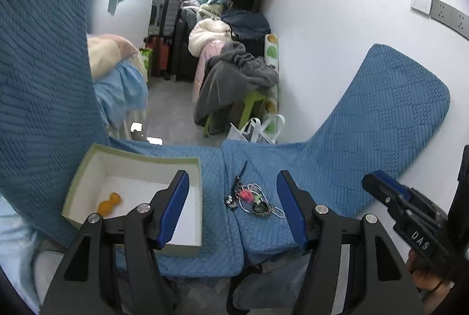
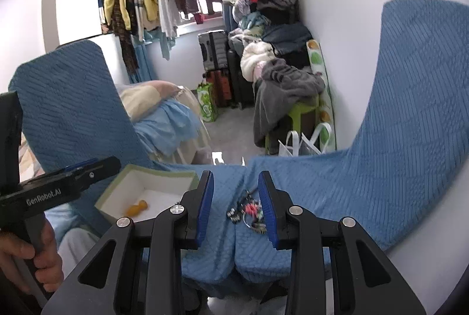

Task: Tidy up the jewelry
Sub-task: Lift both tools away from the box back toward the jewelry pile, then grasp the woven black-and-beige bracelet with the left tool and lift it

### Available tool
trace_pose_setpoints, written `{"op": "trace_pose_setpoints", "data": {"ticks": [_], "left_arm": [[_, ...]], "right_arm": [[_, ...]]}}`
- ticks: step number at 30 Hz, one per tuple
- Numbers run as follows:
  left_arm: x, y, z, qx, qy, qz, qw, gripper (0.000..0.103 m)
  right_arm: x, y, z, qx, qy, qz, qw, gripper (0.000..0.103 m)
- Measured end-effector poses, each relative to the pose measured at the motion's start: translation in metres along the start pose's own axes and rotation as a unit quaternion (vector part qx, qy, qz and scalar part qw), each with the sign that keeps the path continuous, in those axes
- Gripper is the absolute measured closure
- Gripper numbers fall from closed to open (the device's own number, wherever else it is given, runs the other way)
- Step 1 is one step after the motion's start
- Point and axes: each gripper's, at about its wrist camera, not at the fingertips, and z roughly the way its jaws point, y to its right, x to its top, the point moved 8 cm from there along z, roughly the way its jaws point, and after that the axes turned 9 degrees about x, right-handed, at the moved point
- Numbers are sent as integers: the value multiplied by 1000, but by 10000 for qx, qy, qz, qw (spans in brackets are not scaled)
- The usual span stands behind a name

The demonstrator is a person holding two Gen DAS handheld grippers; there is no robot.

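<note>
A small tangle of jewelry (image 1: pixel 253 200) (image 2: pixel 249 212), with chains, rings and red-and-green bits, lies on the blue quilted seat cover (image 1: pixel 331 168), just right of the seam between two seats. To its left sits an open white box with a green rim (image 1: pixel 73 183) (image 2: pixel 108 197), holding one orange piece (image 1: pixel 110 203) (image 2: pixel 136 208). My left gripper (image 1: pixel 233 177) hovers open in front of the box and the pile, holding nothing. My right gripper (image 2: pixel 236 174) is open with a narrower gap. The pile shows beyond its right finger (image 2: pixel 268 209), not gripped.
Blue-covered chair backs rise at the left (image 1: pixel 41 65) and right (image 1: pixel 395 98). A hand (image 2: pixel 17 259) holds the left gripper's handle. Beyond the seats are a bed (image 2: pixel 164 109), suitcases (image 2: pixel 214 51), a clothes-heaped green stool (image 2: pixel 304 112) and a white wall (image 1: pixel 337 7).
</note>
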Motion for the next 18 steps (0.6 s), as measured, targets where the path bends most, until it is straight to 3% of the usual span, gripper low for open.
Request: {"op": "trace_pose_setpoints", "data": {"ticks": [12,18], "left_arm": [[-39,23,56,-116,-543,57,9984,40],[-59,35,93,-247,-821,55,9963,40]], "right_arm": [[-65,52,41,-88,-448,376,9983,75],[-93,93,80,-170,-978,769,9921,75]]}}
